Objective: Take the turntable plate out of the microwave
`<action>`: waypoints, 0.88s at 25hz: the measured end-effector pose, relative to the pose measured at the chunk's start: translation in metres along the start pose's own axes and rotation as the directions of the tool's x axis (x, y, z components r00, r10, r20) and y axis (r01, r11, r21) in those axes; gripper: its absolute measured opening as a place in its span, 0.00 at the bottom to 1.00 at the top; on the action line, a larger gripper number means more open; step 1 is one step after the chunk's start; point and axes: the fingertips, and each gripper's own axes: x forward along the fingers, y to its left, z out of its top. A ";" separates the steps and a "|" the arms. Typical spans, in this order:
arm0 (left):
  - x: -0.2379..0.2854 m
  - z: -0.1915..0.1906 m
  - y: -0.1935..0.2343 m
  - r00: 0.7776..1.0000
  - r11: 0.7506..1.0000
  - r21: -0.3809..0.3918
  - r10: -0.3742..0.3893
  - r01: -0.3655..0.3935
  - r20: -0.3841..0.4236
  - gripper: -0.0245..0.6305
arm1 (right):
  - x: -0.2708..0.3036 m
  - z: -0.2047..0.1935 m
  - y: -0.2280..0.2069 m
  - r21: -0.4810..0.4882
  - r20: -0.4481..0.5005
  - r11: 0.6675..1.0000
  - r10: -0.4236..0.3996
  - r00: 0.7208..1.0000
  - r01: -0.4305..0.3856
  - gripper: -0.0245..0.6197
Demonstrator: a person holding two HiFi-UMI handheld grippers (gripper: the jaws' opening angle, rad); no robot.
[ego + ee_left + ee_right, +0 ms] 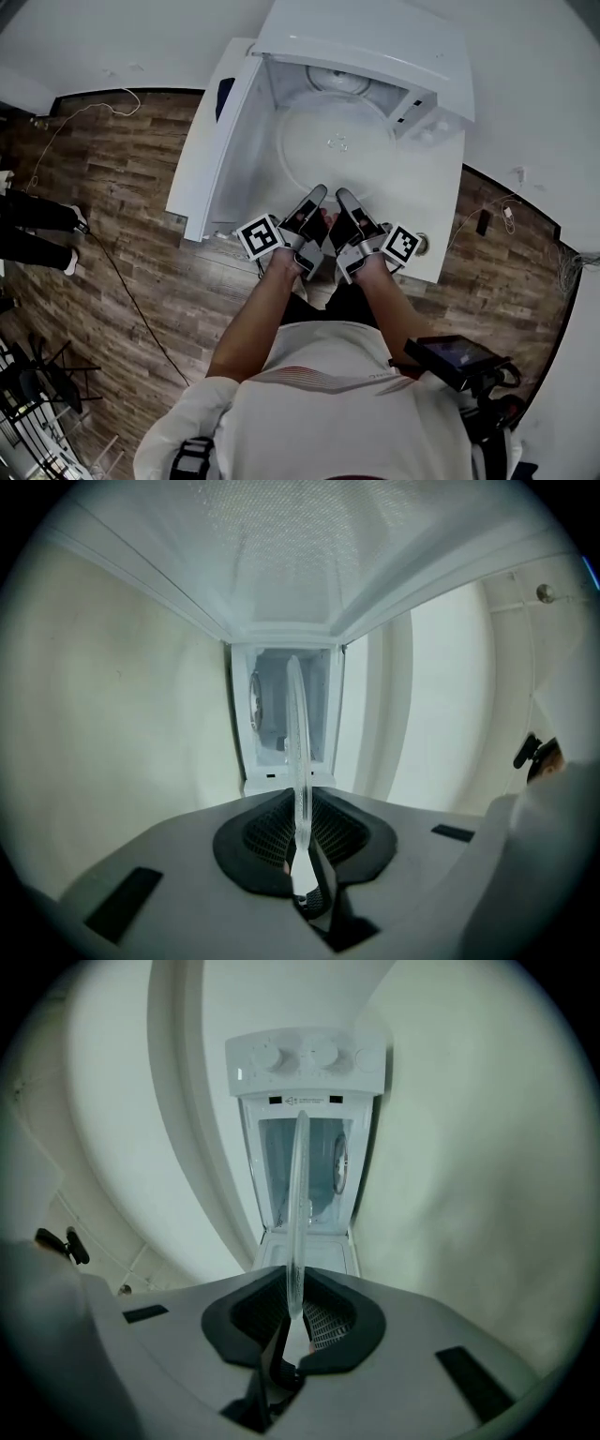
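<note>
While the left tongs (pixel 317 193) and the right tongs (pixel 345 196) are both pinching the near rim of the glass turntable plate (pixel 333 141), side by side, the plate is hanging about level in the air in front of the open microwave (pixel 375 47), beside its door (pixel 202 150). As I judge it, the plate is already lying outside the cavity, so only carrying it away and laying it down is remaining, perhaps on the white desk (pixel 441 211).
</note>
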 end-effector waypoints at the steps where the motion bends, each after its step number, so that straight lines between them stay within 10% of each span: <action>1: -0.004 -0.004 -0.004 1.000 1.000 0.001 0.000 0.000 -0.007 0.12 | -0.005 -0.004 0.004 -0.001 0.006 1.000 -0.001 1.000 0.001 0.10; 22: -0.044 -0.096 -0.104 0.998 0.997 0.064 -0.052 0.050 0.026 0.12 | -0.101 -0.027 0.100 -0.033 -0.051 0.997 0.062 0.997 -0.064 0.10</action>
